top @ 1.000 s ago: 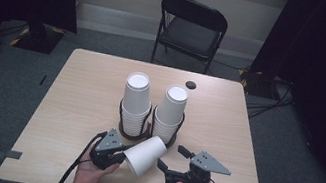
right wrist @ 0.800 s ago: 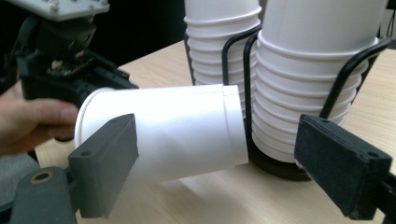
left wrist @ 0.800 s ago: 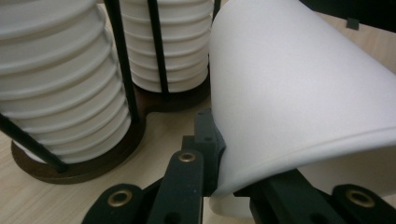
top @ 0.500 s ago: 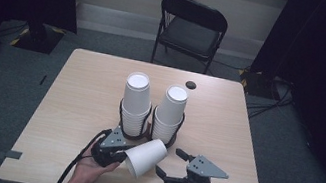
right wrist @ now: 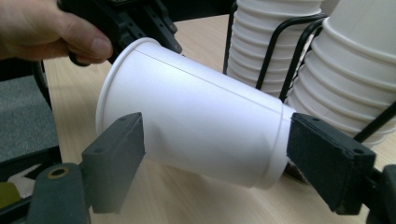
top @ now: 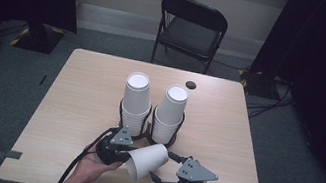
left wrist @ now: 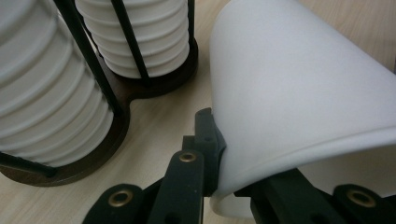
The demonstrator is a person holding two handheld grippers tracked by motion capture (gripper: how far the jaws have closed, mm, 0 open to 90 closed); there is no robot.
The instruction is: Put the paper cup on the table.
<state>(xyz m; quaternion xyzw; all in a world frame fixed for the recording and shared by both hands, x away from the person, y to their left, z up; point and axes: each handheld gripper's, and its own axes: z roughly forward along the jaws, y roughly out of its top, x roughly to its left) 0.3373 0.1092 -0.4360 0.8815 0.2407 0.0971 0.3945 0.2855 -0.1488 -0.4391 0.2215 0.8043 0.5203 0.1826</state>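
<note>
A white paper cup (top: 148, 160) lies on its side just above the table's front edge, rim toward the person. My left gripper (top: 125, 159) is shut on the cup's rim; in the left gripper view its jaws (left wrist: 219, 154) pinch the rim wall of the cup (left wrist: 303, 93). My right gripper (top: 166, 167) comes in from the right, and its jaws have just been closing. In the right gripper view the cup (right wrist: 201, 126) sits between them: one pad (right wrist: 116, 158) presses its side near the rim, the other (right wrist: 327, 158) meets its base end.
Two tall stacks of white cups (top: 136, 99) (top: 170, 110) stand in a dark wire holder (top: 147, 132) at mid table, right behind the held cup. A small dark round thing (top: 191, 84) lies near the far edge. A black folding chair (top: 192, 28) stands beyond the table (top: 85, 88).
The right gripper's jaws have closed in on the cup. Both hands and the cup have stayed almost where they were.
</note>
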